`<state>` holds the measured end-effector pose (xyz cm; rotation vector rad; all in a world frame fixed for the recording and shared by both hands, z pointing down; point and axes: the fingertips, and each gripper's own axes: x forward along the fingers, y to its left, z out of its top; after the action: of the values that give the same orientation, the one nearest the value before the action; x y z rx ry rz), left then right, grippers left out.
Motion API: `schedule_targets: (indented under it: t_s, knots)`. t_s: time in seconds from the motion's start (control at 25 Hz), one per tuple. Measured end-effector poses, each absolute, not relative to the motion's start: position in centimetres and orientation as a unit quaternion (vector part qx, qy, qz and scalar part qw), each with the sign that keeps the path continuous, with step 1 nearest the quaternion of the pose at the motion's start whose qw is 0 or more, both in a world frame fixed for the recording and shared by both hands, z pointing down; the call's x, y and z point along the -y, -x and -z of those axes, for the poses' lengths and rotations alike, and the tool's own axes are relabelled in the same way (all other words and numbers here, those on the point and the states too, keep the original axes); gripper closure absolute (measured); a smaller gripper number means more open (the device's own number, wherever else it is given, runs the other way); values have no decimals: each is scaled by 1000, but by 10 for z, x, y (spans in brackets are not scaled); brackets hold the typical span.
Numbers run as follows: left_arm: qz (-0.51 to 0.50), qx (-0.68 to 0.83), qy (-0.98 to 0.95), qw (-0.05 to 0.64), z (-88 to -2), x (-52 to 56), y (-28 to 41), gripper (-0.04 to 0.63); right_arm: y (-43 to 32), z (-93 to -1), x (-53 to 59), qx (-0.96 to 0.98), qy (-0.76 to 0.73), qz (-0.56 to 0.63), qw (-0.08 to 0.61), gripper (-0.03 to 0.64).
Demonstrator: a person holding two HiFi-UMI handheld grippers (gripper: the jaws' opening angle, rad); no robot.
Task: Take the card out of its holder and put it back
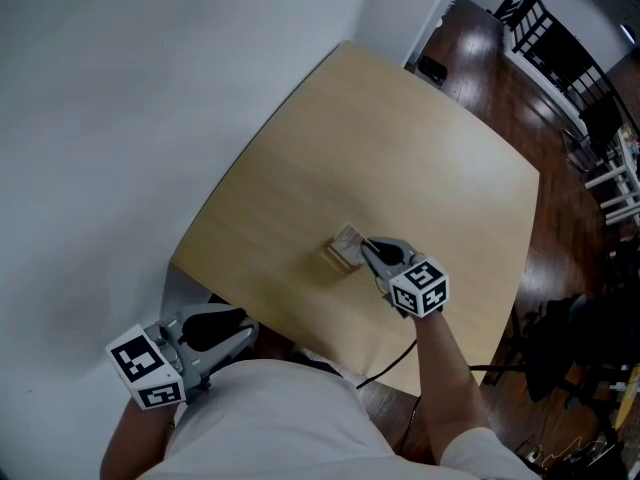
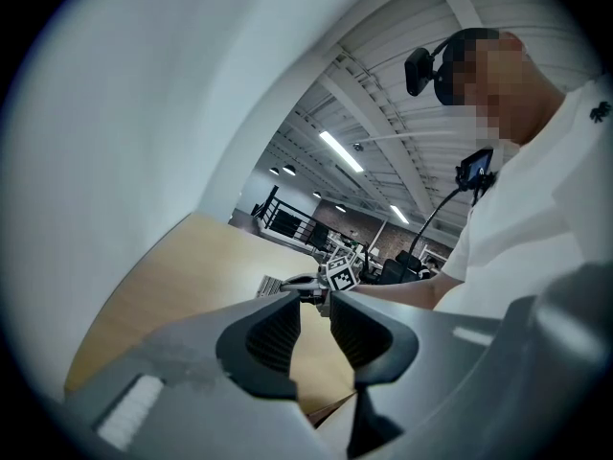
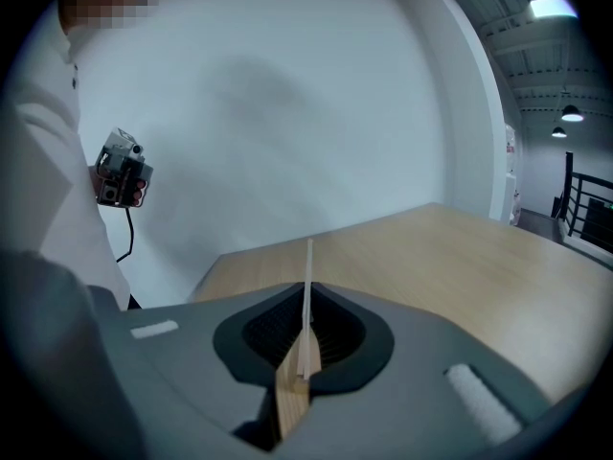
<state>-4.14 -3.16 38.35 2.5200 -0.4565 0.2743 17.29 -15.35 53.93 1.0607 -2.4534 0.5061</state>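
Observation:
A small wooden card holder (image 1: 337, 259) stands near the middle of the light wooden table (image 1: 400, 138), with a pale card (image 1: 348, 237) rising from it. My right gripper (image 1: 366, 246) reaches in from the right and is shut on the card. In the right gripper view the card (image 3: 307, 286) shows edge-on, pinched between the dark pads of the right gripper (image 3: 306, 322), with the wooden holder (image 3: 290, 402) below. My left gripper (image 1: 240, 326) hangs off the table's near-left edge; its jaws stand slightly apart with nothing between them, as the left gripper view shows (image 2: 314, 307).
A white wall (image 1: 120, 118) runs along the table's left side. Dark chairs (image 1: 545, 28) and a dark wooden floor (image 1: 560, 238) lie beyond the far right edge. A black cable (image 1: 385, 366) hangs from the right gripper near the front edge.

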Motion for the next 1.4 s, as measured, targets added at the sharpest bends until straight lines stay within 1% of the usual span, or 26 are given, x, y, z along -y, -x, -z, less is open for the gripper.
schedule_targets:
  t_s: [0.4, 0.76, 1.0, 1.4]
  knots:
    - [-103, 133, -947, 274, -383, 37, 44, 491, -171, -490, 147, 880, -402, -157, 198, 595]
    - [-101, 90, -955, 264, -380, 44, 55, 491, -158, -445, 113, 874, -429, -137, 182, 595]
    - [-105, 65, -960, 253, -383, 46, 64, 491, -131, -420, 68, 871, -441, -125, 177, 595]
    - [-121, 17, -967, 222, -384, 30, 76, 483, -59, -399, -26, 867, -445, -136, 176, 595]
